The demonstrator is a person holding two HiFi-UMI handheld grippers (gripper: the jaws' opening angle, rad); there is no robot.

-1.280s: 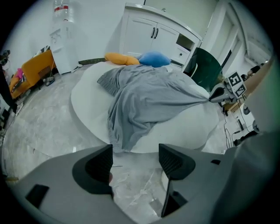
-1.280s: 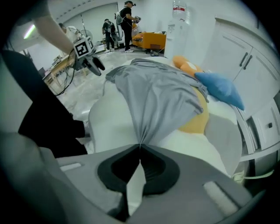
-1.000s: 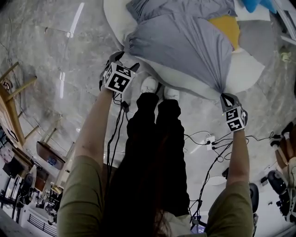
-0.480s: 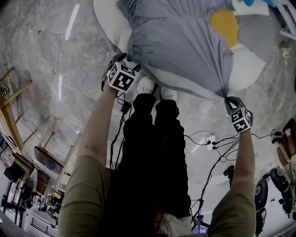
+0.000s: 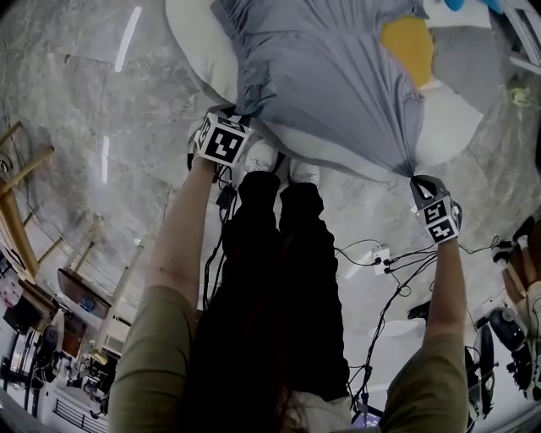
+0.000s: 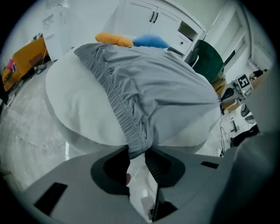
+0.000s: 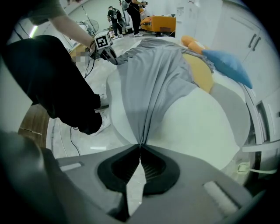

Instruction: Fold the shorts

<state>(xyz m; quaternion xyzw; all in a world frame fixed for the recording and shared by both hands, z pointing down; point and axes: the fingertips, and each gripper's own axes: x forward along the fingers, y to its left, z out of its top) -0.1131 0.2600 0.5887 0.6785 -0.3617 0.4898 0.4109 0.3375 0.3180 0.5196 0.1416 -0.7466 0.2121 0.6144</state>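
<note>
Now the grey shorts (image 5: pixel 338 76) lie spread over the near half of the round white table (image 5: pixel 199 42), and both grippers have hold of them at the table's near edge.

The left gripper (image 5: pixel 235 118) sits at the near left edge. Its jaws have just been closing, and the left gripper view shows the ribbed elastic waistband (image 6: pixel 120 105) bunched between them, the pads pressing on it from both sides. From that pinch the waistband runs away along the left side of the shorts toward the table's far edge.

The right gripper (image 5: pixel 414 176) hangs just off the near right edge with its jaws tight together on a thin corner of the shorts. The cloth fans out from this pinch in long, taut folds back over the table.

Near the far right edge, an orange cloth (image 5: pixel 410 42) lies partly under the shorts, with a blue cloth (image 5: pixel 461 7) just beyond it. Below the near edge stand the person's white shoes (image 5: pixel 266 155), and cables (image 5: pixel 380 254) trail on the floor.
</note>
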